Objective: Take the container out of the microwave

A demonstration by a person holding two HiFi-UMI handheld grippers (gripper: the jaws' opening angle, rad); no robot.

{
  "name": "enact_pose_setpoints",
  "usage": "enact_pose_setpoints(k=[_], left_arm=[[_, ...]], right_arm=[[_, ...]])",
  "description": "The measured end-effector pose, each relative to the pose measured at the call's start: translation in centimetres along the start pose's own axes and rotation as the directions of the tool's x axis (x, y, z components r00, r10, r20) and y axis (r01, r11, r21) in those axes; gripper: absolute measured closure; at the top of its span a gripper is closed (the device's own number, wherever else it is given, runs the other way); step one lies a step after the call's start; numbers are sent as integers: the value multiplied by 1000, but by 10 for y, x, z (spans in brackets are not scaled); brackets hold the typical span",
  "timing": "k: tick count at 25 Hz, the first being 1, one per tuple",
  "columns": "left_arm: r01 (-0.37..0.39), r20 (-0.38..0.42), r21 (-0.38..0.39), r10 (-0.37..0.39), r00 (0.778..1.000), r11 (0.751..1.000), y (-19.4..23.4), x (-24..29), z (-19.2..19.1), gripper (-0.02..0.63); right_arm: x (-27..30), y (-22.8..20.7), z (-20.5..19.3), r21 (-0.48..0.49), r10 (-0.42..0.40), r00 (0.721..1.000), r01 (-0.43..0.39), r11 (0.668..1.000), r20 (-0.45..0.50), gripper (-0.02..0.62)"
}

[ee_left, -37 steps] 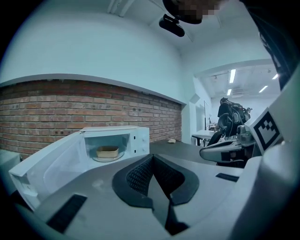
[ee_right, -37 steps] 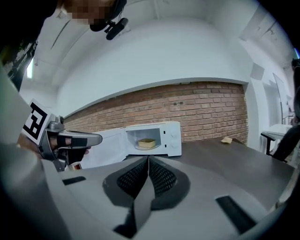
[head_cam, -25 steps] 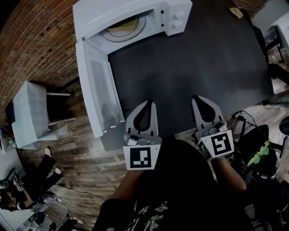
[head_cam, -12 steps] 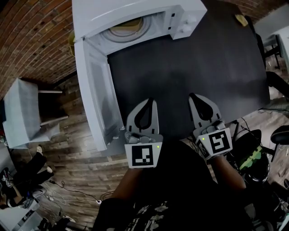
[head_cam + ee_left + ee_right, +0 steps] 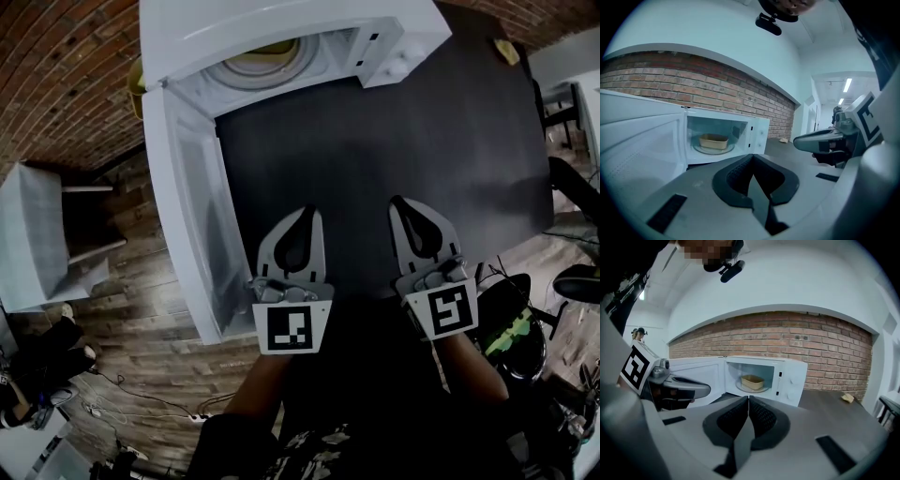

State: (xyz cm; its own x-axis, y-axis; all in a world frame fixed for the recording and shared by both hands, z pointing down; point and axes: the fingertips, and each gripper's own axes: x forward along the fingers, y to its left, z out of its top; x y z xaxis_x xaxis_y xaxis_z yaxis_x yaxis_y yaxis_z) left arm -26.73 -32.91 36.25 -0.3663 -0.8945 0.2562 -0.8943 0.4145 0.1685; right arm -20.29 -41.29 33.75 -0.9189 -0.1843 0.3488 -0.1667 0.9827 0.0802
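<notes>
Head view looks down on both grippers held side by side above the near edge of the dark table (image 5: 403,131), well apart from the white microwave (image 5: 234,23), whose door (image 5: 192,216) hangs wide open on the left. The container (image 5: 713,140), a shallow tan tub, sits on the glass turntable (image 5: 712,150) inside the oven, untouched. The left gripper (image 5: 307,212) has its jaws pressed together with nothing between them, and the right gripper (image 5: 398,201) is likewise closed and empty. That is the first hazard: if either one goes in with its jaws closed, it will likely shove the tub toward the back wall instead of taking hold, so the jaws need to spread before they reach the rim. The open door lies close to the left gripper's line of approach, and a careless swing could clip it and jolt the whole oven. The opening looks tight for two tools at once, so a knock against its frame is possible. A pinch on one thin edge may tilt or buckle the tub, and the turntable may spin or slip under any sideways push. Whether the tub holds anything cannot be told from here, so a spill is a risk. On the way out, its base could catch on the oven's front lip.
</notes>
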Motion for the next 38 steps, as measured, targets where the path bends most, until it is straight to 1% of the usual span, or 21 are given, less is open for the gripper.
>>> enact_pose_setpoints(k=[3, 5, 8, 12, 14, 16, 19, 21, 23, 26, 27, 28, 32, 38], left_arm=[[-35, -28, 4, 35, 999, 999, 9, 8, -6, 598], [-69, -26, 2, 69, 997, 998, 17, 16, -6, 598], [-112, -12, -10, 111, 994, 994, 22, 22, -1, 598], [-163, -32, -55, 161, 986, 985, 32, 30, 1, 598], [-185, -34, -73, 183, 982, 980, 36, 34, -1, 598], [-199, -45, -75, 196, 979, 977, 38, 37, -6, 598], [-213, -61, -77, 209, 976, 974, 44, 41, -12, 598], [-219, -62, -81, 214, 975, 972, 47, 43, -14, 598], [-220, -64, -79, 216, 974, 972, 51, 45, -15, 598], [-222, -60, -54, 218, 974, 974, 54, 51, -15, 598], [-222, -56, -53, 219, 974, 974, 54, 54, -15, 598], [-221, -54, -55, 218, 974, 974, 53, 56, -15, 598], [-211, -64, -51, 208, 976, 976, 52, 62, -18, 598], [-235, -64, -100, 229, 971, 967, 58, 69, -27, 598]], right_arm=[[16, -3, 0, -6, 45, 999, -45, 999, -5, 531], [31, -8, 4, -25, 70, 998, -70, 997, 4, 531], [54, -16, 8, -79, 111, 994, -109, 991, 12, 531], [96, -20, 14, -168, 174, 985, -170, 971, 11, 531], [116, -21, 14, -236, 191, 981, -187, 953, -6, 531], [136, -20, 11, -289, 216, 976, -217, 933, -35, 531], [163, -14, 11, -374, 267, 962, -267, 888, -52, 531], [176, -10, 13, -435, 281, 958, -277, 857, -55, 529], [190, -8, 14, -474, 285, 957, -279, 835, -61, 529], [214, -9, 11, -487, 287, 955, -287, 824, -78, 526], [221, -9, 8, -487, 289, 953, -295, 822, -91, 487], [226, -9, 5, -484, 290, 952, -302, 821, -103, 416], [240, -7, -1, -488, 288, 951, -305, 818, -111, 408], [257, -1, 0, -537, 300, 947, -313, 784, -115, 385]])
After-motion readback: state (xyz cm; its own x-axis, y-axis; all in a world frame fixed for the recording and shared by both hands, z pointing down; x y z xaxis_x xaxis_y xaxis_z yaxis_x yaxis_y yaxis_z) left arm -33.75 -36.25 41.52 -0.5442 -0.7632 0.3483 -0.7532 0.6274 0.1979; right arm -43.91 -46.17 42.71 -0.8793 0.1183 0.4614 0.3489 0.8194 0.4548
